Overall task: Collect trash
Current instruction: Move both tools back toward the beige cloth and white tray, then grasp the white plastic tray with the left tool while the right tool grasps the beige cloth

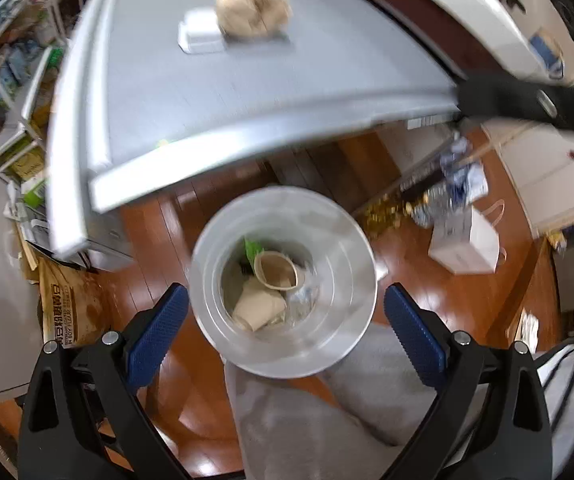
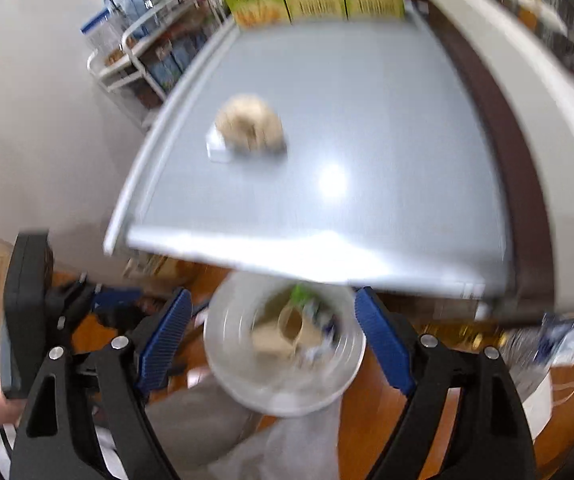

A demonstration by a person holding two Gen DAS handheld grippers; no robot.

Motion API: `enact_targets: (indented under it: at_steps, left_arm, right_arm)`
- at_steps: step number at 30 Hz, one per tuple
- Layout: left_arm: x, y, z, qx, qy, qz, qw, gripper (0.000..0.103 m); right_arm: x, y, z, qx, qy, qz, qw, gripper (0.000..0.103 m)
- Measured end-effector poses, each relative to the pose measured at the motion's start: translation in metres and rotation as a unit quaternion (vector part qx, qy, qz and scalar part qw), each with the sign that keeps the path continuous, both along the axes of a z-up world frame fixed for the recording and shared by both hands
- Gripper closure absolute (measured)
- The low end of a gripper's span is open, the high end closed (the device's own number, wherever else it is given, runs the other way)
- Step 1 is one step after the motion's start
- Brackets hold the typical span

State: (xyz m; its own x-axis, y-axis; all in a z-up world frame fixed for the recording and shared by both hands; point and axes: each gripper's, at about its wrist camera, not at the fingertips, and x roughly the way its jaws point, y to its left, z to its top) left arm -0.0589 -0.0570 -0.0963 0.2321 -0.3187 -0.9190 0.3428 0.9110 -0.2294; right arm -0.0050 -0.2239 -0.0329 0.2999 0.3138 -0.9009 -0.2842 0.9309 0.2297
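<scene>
A: Trash — what's left of it? I see a crumpled paper ball [image 1: 253,7] on the tabletop [image 1: 327,80], touching a small white box [image 1: 201,34]. Both well beyond either hand-held gripper.

B: Right, and the bin [image 1: 283,280] below the tabletop's near edge already holds paper cups [image 1: 271,284] and some plastic. In the left view it sits directly between the fingers, lower down, not touched.

A: State of the left hand-held gripper [image 1: 285,332]?

B: Spread wide, nothing in it. The right hand-held gripper [image 2: 271,344] is the same: released, empty, the bin [image 2: 287,344] showing in the gap between its blue pads, the ball [image 2: 249,126] far ahead on the tabletop [image 2: 387,140].

A: What could go wrong from here?

B: My guess: both views are smeared with motion blur, so a fast reach might overshoot and knock the ball along the smooth surface instead of closing on it. The box touches the ball, so a careless pinch might catch both or shove the box away.

A: Anything else?

B: The bin stands partly under the tabletop edge in the right view. A drop released too early could land on the floor [image 1: 159,232]. And the two tools are close together there, so they might collide.
</scene>
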Motion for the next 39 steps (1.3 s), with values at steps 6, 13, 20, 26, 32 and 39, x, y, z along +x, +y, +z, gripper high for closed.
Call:
enact_targets:
  at_steps: [6, 13, 20, 26, 32, 39]
  left_arm:
    - [0.008, 0.02, 0.03, -0.009, -0.045, 0.045, 0.9979, 0.004]
    - [0.031, 0.034, 0.045, 0.001, -0.073, 0.083, 0.9939, 0.004]
    - [0.05, 0.042, 0.051, -0.014, -0.079, 0.092, 0.9925, 0.004]
    - [0.074, 0.035, 0.053, -0.009, -0.085, 0.075, 0.9935, 0.004]
    - [0.109, 0.024, 0.047, -0.002, -0.085, 0.06, 0.9946, 0.004]
    - [0.139, 0.01, 0.027, 0.025, -0.065, 0.016, 0.9975, 0.036]
  right_arm:
    - [0.056, 0.034, 0.004, 0.011, -0.012, -0.014, 1.0, 0.027]
    - [0.105, 0.058, -0.015, -0.007, -0.002, -0.014, 1.0, 0.053]
    - [0.144, 0.049, -0.026, -0.012, 0.01, -0.027, 0.999, 0.061]
    - [0.182, 0.02, -0.039, -0.04, 0.038, -0.083, 0.995, 0.061]
    - [0.178, 0.006, -0.025, -0.028, 0.019, -0.056, 0.998, 0.061]
    - [0.146, 0.024, -0.03, -0.074, -0.003, 0.047, 0.996, 0.061]
